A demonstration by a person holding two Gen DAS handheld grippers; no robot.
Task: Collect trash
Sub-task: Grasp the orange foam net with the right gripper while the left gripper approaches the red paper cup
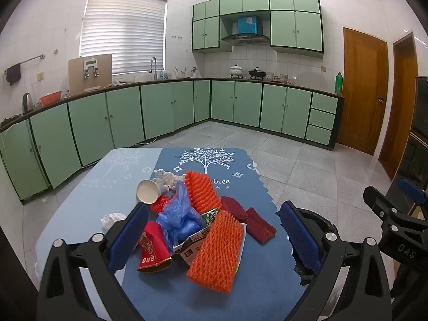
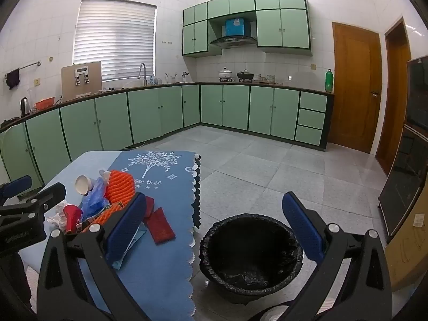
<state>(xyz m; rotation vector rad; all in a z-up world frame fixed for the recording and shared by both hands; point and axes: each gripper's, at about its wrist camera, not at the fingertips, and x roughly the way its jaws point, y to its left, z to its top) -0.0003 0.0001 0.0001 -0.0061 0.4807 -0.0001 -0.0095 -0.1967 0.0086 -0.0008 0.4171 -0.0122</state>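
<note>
A: Status on left gripper (image 1: 214, 230)?
B: Jaws spread fully wide, nothing gripped. Pointed down at the trash pile (image 1: 192, 214) on the table (image 1: 80, 214). Pile framed between the blue pads (image 1: 128, 238), no pad touching anything.

A: Right gripper (image 2: 216, 227)?
B: Same, fully wide, nothing held. Hung off the table's right edge, over the bin (image 2: 251, 251). Left finger in front of the tablecloth (image 2: 160, 267), right finger in front of the floor tiles.

A: Pile contents?
B: Two orange foam nets: near one (image 1: 216, 256) lying tilted on a printed carton (image 1: 191, 246), far one (image 1: 200, 192) arched behind it. Crumpled blue plastic bag (image 1: 179, 219) in the middle. White paper cup (image 1: 147, 191) on its side at far left, mouth toward camera. Red packet (image 1: 152, 251) at near left, gold trim on its lower edge. Dark red cloth pieces (image 1: 248, 219) at right, flat on the cloth. White crumpled tissue (image 1: 167, 178) at the back, another wad (image 1: 112, 219) apart at left, just beside the left finger.

A: All on the table?
B: Yes, bunched on the dark blue half of the tablecloth, near the tree print (image 1: 206, 160).

A: Bin?
B: On the floor just right of the table, black liner (image 2: 214, 230) folded over the rim. Looked empty inside, dark though, bottom hard to read.

A: Grippers relative to each other?
B: Side by side, apart. Each visible at the edge of the other's view.
</note>
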